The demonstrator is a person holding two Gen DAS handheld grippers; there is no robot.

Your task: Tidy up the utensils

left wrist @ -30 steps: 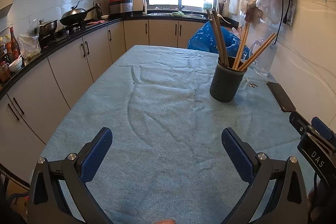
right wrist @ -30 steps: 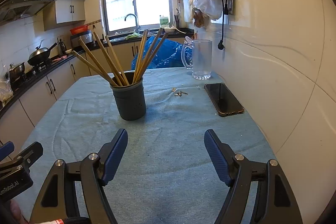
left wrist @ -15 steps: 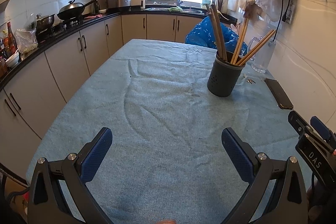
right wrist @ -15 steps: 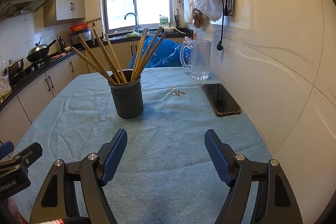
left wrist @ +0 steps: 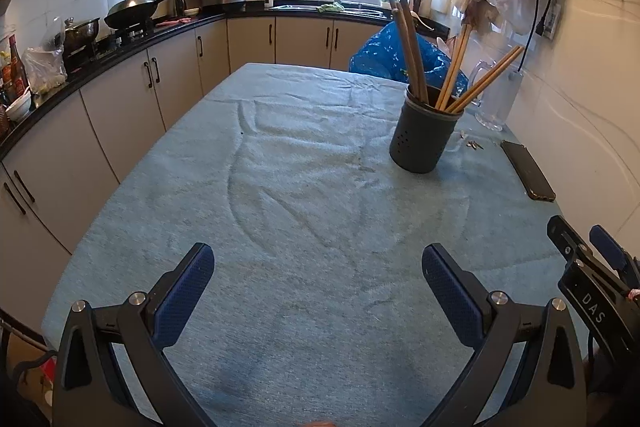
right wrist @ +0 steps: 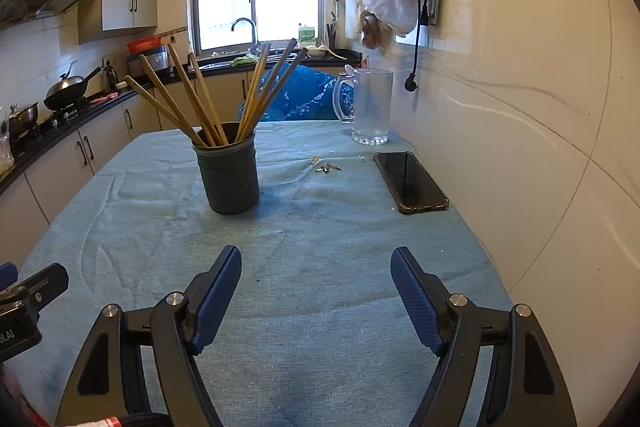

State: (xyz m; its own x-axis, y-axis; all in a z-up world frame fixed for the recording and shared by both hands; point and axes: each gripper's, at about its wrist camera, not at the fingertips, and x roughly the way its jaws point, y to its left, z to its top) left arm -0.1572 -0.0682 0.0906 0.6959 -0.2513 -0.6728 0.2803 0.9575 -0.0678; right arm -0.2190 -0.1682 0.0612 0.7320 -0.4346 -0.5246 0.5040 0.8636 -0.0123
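Note:
A dark grey utensil holder [left wrist: 423,131] stands upright on the blue cloth-covered table [left wrist: 304,211], right of the middle; it also shows in the right wrist view [right wrist: 229,171]. Several wooden chopsticks [left wrist: 412,47] [right wrist: 188,95] stand in it and lean outward. My left gripper [left wrist: 318,267] is open and empty, low over the near part of the table. My right gripper [right wrist: 316,275] is open and empty, well short of the holder. The right gripper's body shows at the right edge of the left wrist view [left wrist: 592,291].
A black phone [right wrist: 410,181] lies flat by the right wall. A glass pitcher [right wrist: 370,107] stands behind it. Small bits of litter [right wrist: 326,167] lie between holder and phone. A blue plastic bag [left wrist: 400,61] sits past the table's far end. Kitchen counters [left wrist: 120,43] run along the left.
Both grippers have drawn back toward the near edge of the table, so the holder looks farther away. Both stay open and empty. Nothing on the table has moved.

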